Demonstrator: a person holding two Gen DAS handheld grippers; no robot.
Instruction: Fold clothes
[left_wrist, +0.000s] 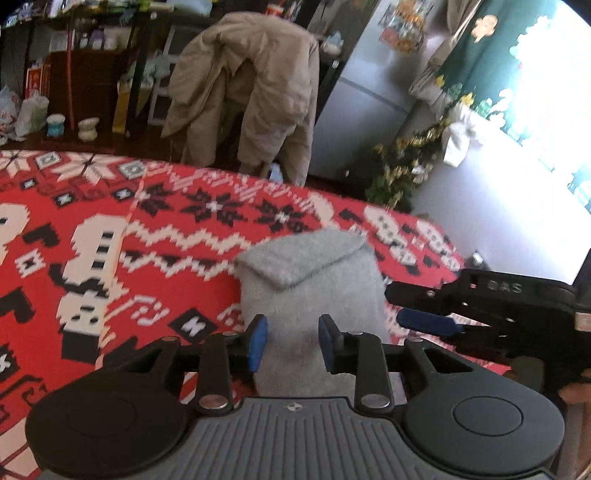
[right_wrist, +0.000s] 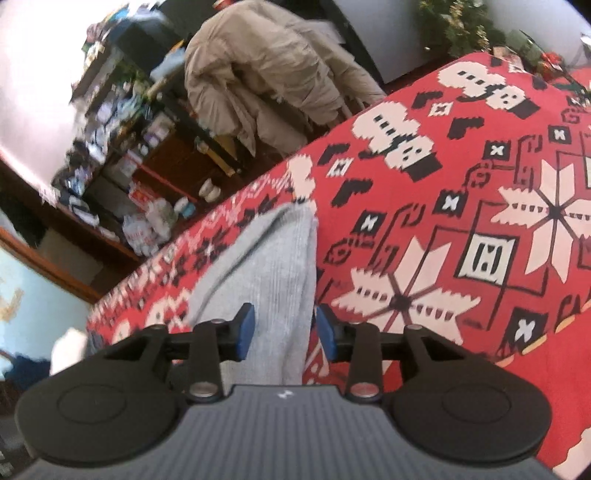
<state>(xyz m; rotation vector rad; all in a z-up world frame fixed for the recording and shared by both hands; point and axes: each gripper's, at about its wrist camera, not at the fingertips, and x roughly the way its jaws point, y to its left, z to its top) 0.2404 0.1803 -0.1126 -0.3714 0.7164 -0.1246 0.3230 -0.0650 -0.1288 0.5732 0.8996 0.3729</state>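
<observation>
We have the grey sock (left_wrist: 314, 280) lying on the red cloth (left_wrist: 110, 229) at twelve o'clock of both grippers, left (left_wrist: 293, 341) and right (right_wrist: 284, 330), jaws parted around it without pinching, so the loose fold may spring open.

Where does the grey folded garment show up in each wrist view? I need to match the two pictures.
Left wrist view: the grey garment lies lower centre on the red patterned cloth, running between the pads of the left tool.
Right wrist view: it sits centre-left, a ribbed strip between the pads of the right tool.
Shared landmark: the beige coat draped behind the table.
</observation>
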